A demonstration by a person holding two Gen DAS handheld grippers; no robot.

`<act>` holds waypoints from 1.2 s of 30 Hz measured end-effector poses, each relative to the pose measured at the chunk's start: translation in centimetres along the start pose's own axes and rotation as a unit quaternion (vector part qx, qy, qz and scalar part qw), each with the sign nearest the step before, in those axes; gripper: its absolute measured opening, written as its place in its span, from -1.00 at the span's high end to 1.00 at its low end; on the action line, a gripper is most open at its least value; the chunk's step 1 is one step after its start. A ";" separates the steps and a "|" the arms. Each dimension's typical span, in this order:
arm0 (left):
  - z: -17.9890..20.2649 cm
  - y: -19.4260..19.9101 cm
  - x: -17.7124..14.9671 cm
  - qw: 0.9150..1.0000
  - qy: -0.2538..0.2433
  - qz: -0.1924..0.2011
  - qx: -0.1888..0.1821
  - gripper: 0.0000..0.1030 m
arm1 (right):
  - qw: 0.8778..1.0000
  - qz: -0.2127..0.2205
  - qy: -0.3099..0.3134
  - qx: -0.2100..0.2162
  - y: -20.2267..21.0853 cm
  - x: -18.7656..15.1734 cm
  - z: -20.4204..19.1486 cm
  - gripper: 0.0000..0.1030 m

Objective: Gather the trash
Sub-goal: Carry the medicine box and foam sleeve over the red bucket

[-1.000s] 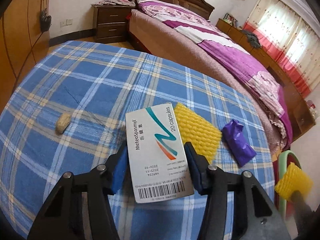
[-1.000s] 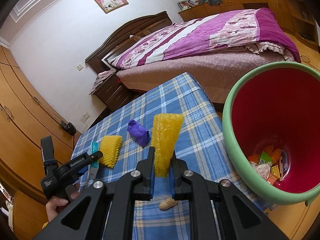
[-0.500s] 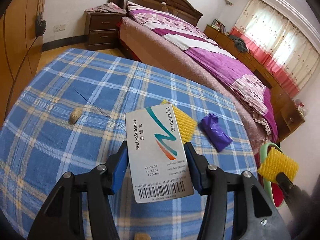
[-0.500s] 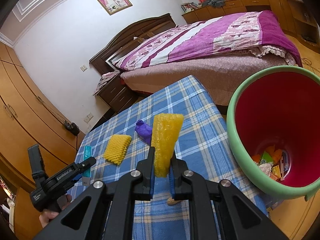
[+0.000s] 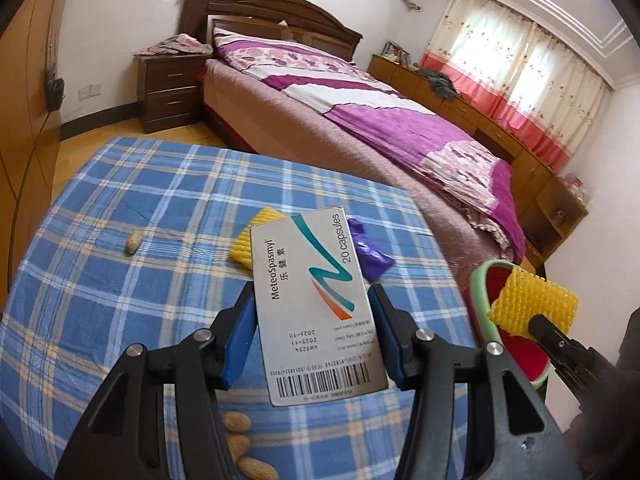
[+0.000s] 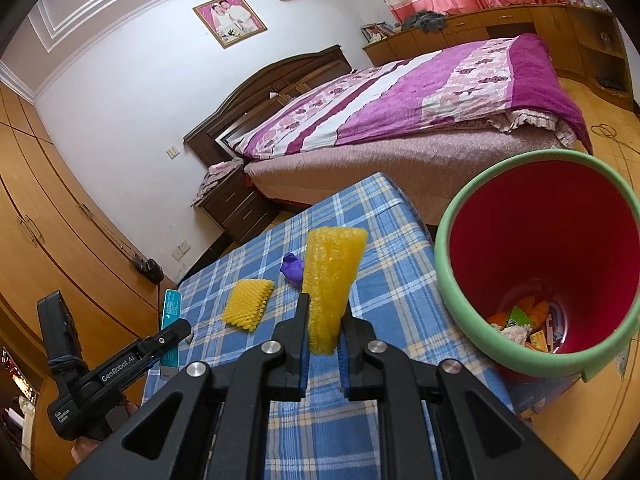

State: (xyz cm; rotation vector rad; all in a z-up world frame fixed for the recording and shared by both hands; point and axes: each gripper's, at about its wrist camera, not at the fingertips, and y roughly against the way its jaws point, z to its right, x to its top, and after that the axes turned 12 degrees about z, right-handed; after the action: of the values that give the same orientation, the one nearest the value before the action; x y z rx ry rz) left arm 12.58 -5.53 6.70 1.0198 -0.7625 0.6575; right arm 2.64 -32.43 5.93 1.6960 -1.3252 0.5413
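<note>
Left wrist view shows the left gripper (image 5: 312,320) with its blue pads clamped on the long edges of a MeteoSpasmyl capsule box (image 5: 316,304), held in the air above the blue checked tablecloth (image 5: 120,280). Only this view shows one peanut (image 5: 133,242) at 10 o'clock from the box and three more peanuts (image 5: 240,444) at 7 o'clock, under the gripper. Right wrist view shows what the first cannot: the inside of the red bin with green rim (image 6: 452,280), at 3 o'clock, with coloured wrappers (image 6: 528,324) on its bottom. There the right gripper (image 6: 323,344) has its fingers pressed together on a yellow foam net sleeve (image 6: 332,280), which stands upright. A second yellow foam net (image 6: 248,308) and a purple wrapper (image 6: 294,271) lie on the cloth at 11 o'clock. Both grippers point downward at a slant. At 8 o'clock a person's fingers (image 6: 86,446) show a little under the left gripper's handle.
</note>
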 end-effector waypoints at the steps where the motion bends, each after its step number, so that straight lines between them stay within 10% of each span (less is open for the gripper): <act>1: 0.4 0.3 0.0 1.000 -0.002 0.002 -0.002 -0.08 | 1.000 0.003 0.000 0.000 0.5 0.1 0.1 0.75; 36: 12.5 2.6 -2.7 0.992 -0.068 -0.024 -0.107 -0.08 | 0.994 0.076 -0.065 -0.043 9.7 1.5 8.4 0.75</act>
State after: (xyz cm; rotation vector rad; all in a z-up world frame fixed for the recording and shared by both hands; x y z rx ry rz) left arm 5.91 -16.30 9.76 0.8888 -0.9048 0.4578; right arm -7.32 -40.62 6.40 1.5899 -1.5583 0.4608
